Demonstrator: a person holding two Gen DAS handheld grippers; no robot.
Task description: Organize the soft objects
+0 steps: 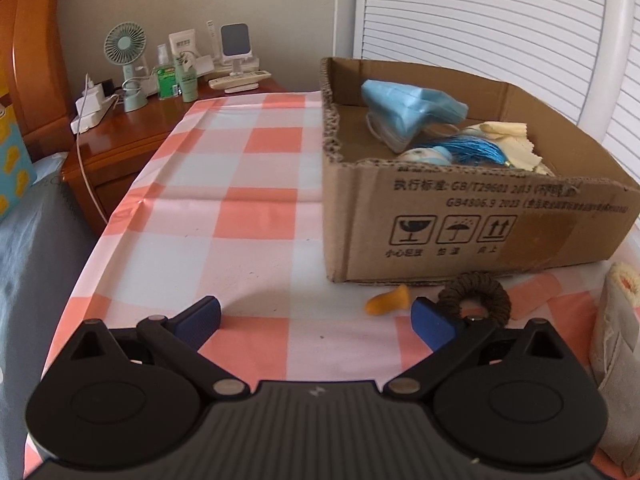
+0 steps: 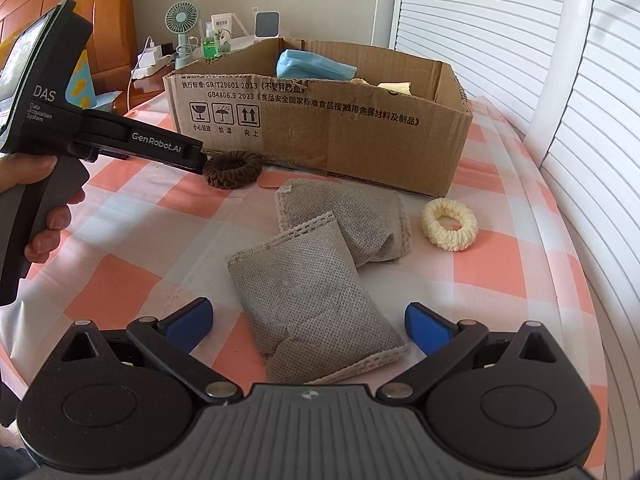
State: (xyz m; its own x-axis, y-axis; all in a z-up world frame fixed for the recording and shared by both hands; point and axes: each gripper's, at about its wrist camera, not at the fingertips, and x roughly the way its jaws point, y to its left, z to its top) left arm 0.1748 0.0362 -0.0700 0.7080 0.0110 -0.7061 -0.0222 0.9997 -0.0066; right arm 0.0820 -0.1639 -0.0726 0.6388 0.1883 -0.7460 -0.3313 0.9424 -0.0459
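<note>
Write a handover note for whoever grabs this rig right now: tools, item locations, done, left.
Left tool: open, empty, low over the tablecloth, beside the brown scrunchie and the orange earplug.
Right tool: open, empty, its fingers on either side of the near grey mesh pouch.
Done: blue face masks, blue tassel and yellow cloth lie in the cardboard box.
Left on the table: both grey pouches (second one), cream scrunchie, brown scrunchie, earplug.
</note>
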